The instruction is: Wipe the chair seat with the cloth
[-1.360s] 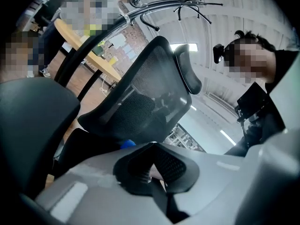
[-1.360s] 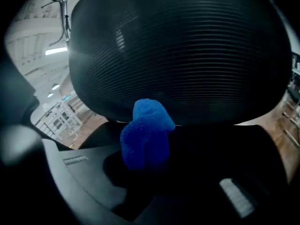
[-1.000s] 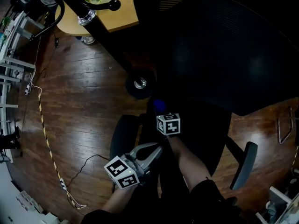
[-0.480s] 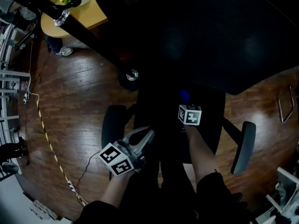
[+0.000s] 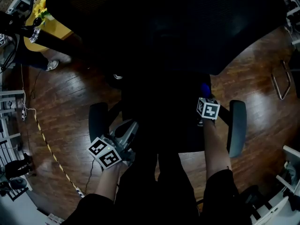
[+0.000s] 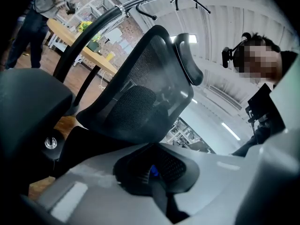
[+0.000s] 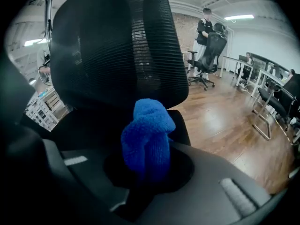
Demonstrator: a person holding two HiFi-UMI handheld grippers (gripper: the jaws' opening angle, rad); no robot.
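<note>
While the right gripper (image 5: pixel 204 100) pinches the blue cloth (image 7: pixel 147 135) over the chair seat (image 5: pixel 159 116), the left gripper (image 5: pixel 126 129) at lower left has jaws together, empty.

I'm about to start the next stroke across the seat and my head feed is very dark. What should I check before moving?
1. Cloth held in the right gripper: ok, a blue wad is clamped between its jaws.
2. Cloth touching the chair seat: cannot tell, the seat is too dark in the head view.
3. Left gripper out of the stroke: ok, jaws together and empty, near the seat's left edge by the left armrest.
4. Room to the right: not ok, the right gripper is at the seat's right side, close to the right armrest. Stroking leftward looks safer.
5. Seat free of objects: cannot tell, too dark.
</note>
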